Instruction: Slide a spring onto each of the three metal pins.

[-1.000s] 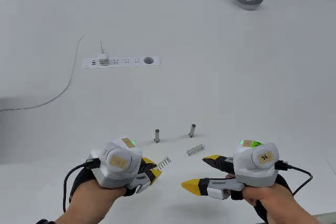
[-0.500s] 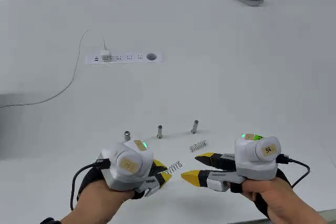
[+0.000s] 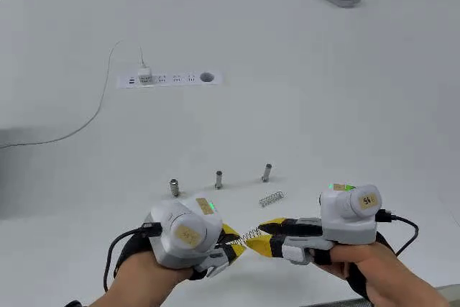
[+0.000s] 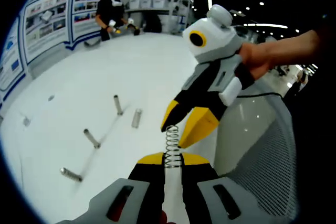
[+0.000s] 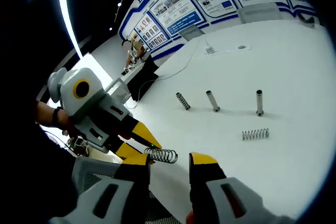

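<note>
My left gripper point(image 4: 172, 159) is clamped tight on one end of a spring point(image 4: 171, 141), and the coil stands out past the yellow tips. My right gripper point(image 5: 169, 159) is part open and holds nothing (the spring's free end lies just beside one of its jaw tips). The tan sticker point(image 3: 367, 200) on its housing bears digits I cannot read with certainty. I hold both grippers low over the white workbench point(image 3: 302, 106), tips facing each other. Beyond them, the left pin point(image 3: 174, 188) wears a coil, while the middle pin point(image 3: 218, 180) and right pin point(image 3: 267, 172) are bare. A loose spring point(image 3: 272, 198) lies near the right pin.
</note>
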Motion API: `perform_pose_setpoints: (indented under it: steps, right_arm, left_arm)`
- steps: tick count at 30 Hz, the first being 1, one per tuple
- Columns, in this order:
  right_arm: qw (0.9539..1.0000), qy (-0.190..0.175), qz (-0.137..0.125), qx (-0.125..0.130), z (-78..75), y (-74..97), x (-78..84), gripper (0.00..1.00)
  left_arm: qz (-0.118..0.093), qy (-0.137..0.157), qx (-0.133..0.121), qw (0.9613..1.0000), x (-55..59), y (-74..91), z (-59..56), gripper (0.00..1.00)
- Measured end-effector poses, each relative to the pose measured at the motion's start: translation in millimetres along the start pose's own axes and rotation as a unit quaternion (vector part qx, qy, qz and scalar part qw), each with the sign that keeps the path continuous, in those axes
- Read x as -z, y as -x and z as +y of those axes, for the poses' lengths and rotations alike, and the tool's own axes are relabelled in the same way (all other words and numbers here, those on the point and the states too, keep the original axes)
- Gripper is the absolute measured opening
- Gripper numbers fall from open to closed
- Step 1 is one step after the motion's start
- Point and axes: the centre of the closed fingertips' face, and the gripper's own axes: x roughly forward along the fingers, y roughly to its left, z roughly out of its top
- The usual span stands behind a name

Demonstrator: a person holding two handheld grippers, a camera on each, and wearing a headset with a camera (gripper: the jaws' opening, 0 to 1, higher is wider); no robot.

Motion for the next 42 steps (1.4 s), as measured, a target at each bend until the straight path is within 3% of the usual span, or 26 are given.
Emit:
perform_pose_setpoints:
  steps: [12,25,30,42]
  right_arm:
    - [0.9993,-0.030,0.005,-0.021,7.5,2.2,4.1,0.21]
    - [0.9982,-0.048,0.013,-0.033,14.8,7.5,8.2,0.16]
    - [0.9979,-0.045,0.021,-0.042,20.7,9.6,9.9,0.13]
    - [0.9992,-0.020,0.018,-0.030,19.1,21.2,-1.1,0.12]
  left_arm:
    - [0.000,-0.025,0.017,0.9995,-4.4,-2.7,-9.0,0.10]
    - [0.010,-0.046,0.046,0.9978,2.7,-8.1,-16.6,0.10]
    - [0.004,-0.053,0.058,0.9969,-2.4,-10.0,-20.0,0.10]
    - [-0.012,-0.056,0.071,0.9958,-19.5,-10.6,-19.6,0.10]
